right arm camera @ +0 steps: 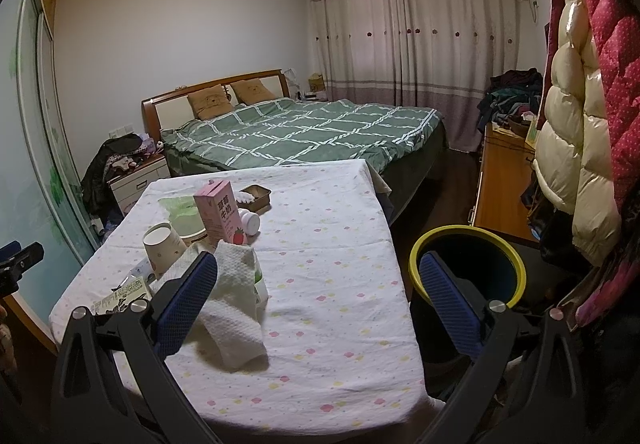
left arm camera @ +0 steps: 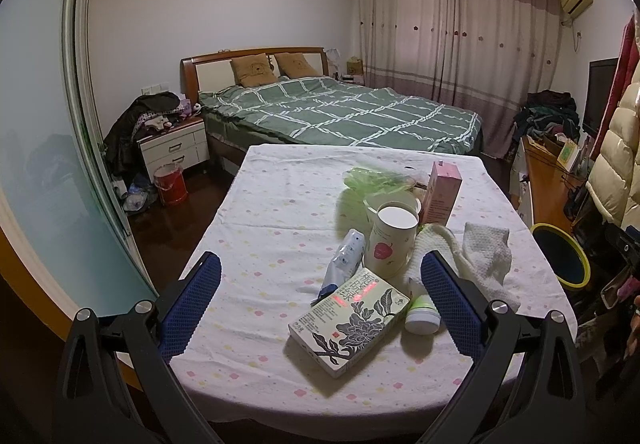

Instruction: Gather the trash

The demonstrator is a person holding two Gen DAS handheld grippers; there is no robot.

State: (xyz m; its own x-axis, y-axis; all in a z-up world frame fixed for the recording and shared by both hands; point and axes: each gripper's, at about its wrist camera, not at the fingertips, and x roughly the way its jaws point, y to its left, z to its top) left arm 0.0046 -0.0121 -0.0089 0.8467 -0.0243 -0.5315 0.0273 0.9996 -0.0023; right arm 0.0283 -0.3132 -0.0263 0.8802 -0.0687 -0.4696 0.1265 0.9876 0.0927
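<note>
Both claws hang over the near edge of the worktop with their jaws spread wide and nothing between them. The trash sits in a loose cluster toward the left half of the flowered cloth: a flat printed box nearest, a paper cup behind it, a pink milk carton standing farther back, a crumpled white paper towel to the right of the cup, and a small white jar tipped against the box. The left claw is the one squarely lined up: the box lies directly ahead of it, between the lines of its 2 fingers, with its long axis running diagonally from near-left to far-right, so I'd judge the claw needs a twist of the wrist to close across the narrow side rather than corner to corner. The right claw sits farther right; its left finger overlaps the towel in that view, while its right finger shows in front of the yellow-rimmed bin, which stands on the floor just off the worktop's right edge. That makes the right hand nearer to both towel and bin, and the likely carry is a short swing rightward. Whether the towel rests on the green-labelled bottle under it or merely drapes it, I cannot tell.
</note>
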